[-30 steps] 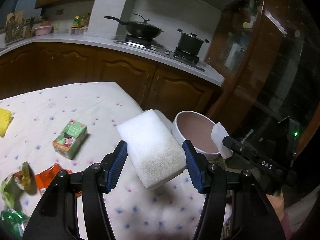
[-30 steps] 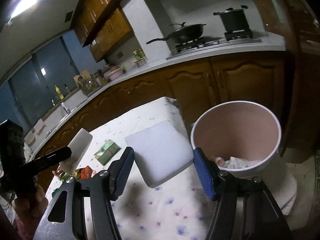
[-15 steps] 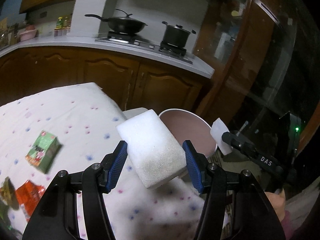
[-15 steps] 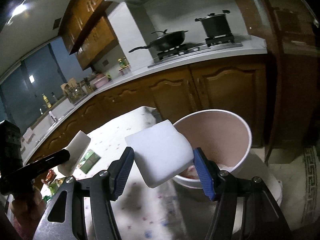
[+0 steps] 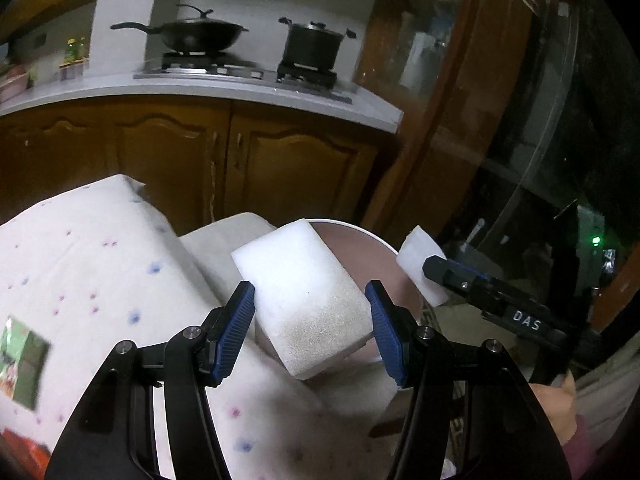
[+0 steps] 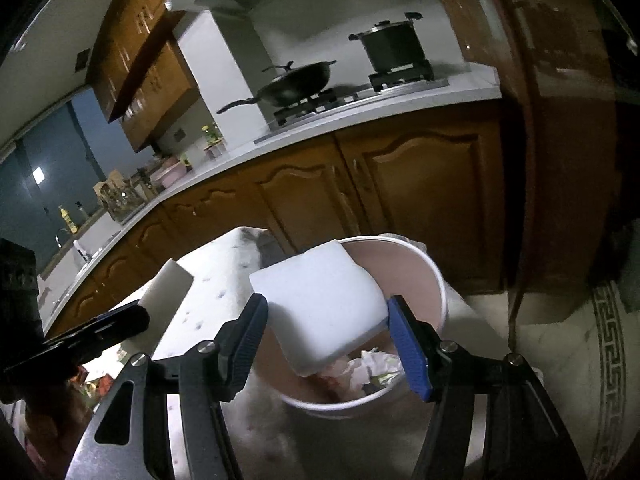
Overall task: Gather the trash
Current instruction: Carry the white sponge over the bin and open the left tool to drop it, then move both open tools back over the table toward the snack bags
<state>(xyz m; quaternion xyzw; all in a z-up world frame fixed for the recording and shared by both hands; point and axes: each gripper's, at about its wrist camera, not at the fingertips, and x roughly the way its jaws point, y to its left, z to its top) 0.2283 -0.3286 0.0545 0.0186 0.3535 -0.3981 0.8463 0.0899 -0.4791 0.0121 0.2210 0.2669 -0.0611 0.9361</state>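
My left gripper (image 5: pixel 308 308) is shut on a white foam block (image 5: pixel 300 292) that sticks out over the table's corner, just before the bin (image 5: pixel 362 236). The bin is a white tub with a pinkish inside. In the right wrist view my right gripper (image 6: pixel 324 320) is shut on a second white foam block (image 6: pixel 320 300), held over the bin (image 6: pixel 436 284), where crumpled paper trash (image 6: pixel 372 364) lies. Each view also shows the other gripper from the side, the right gripper (image 5: pixel 438 270) past the bin and the left gripper (image 6: pixel 132 318) over the table.
The table has a white dotted cloth (image 5: pixel 100 260); a green carton (image 5: pixel 20 356) and an orange wrapper (image 5: pixel 16 448) lie at its left. Brown cabinets (image 5: pixel 280 168) under a counter with a wok (image 5: pixel 196 36) and pot (image 5: pixel 310 46) stand behind. A glass door (image 5: pixel 540 160) is at right.
Both grippers have carried their foam blocks away from the table's middle toward the bin; the right block now hangs over the bin's mouth. Neither grip has changed.
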